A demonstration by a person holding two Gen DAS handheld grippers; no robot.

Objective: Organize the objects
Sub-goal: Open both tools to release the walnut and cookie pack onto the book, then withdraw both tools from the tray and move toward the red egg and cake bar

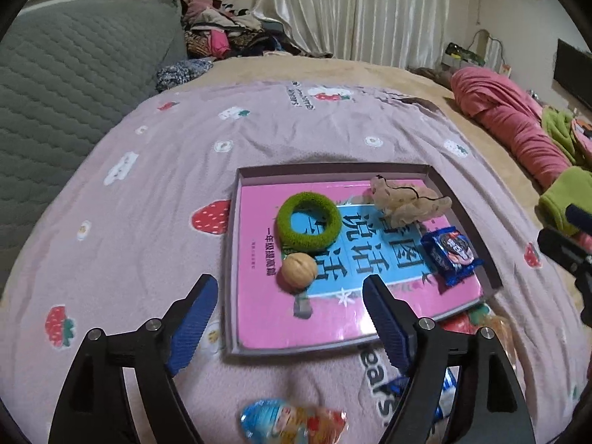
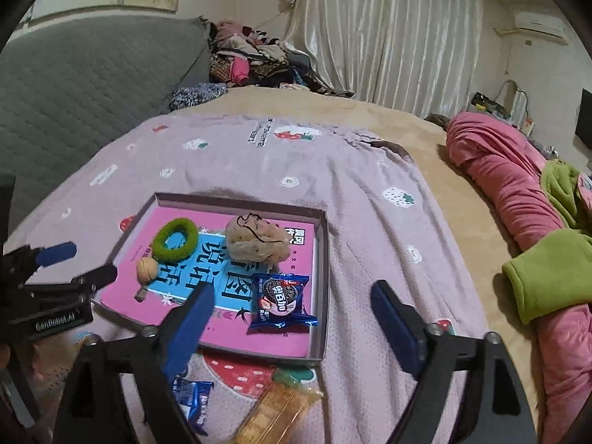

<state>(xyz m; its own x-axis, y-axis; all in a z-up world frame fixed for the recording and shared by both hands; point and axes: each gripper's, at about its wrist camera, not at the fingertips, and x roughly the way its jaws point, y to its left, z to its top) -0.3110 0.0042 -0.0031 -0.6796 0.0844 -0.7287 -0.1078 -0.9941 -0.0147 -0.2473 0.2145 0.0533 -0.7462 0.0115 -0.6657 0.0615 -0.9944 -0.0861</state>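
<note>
Both grippers, left (image 1: 290, 294) and right (image 2: 292, 301), hang spread and empty, tilted downward above the tray (image 2: 321, 288). Inside lie the green ring (image 1: 309, 221), walnut (image 1: 299, 271) and cookie pack (image 2: 280, 299). Likely risks: the walnut rolling if the tray is nudged; the loose wrappers (image 2: 192, 399) near the tray's front edge slipping from a pinch.

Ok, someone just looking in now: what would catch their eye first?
Probably the shallow tray on the strawberry blanket, lined by a bright pink book. On it lie a green hair ring, a walnut, a beige scrunchie and a blue cookie pack. Both grippers, left and right, hang open and empty at the near edge, with more snack packs loose on the blanket below.
</note>
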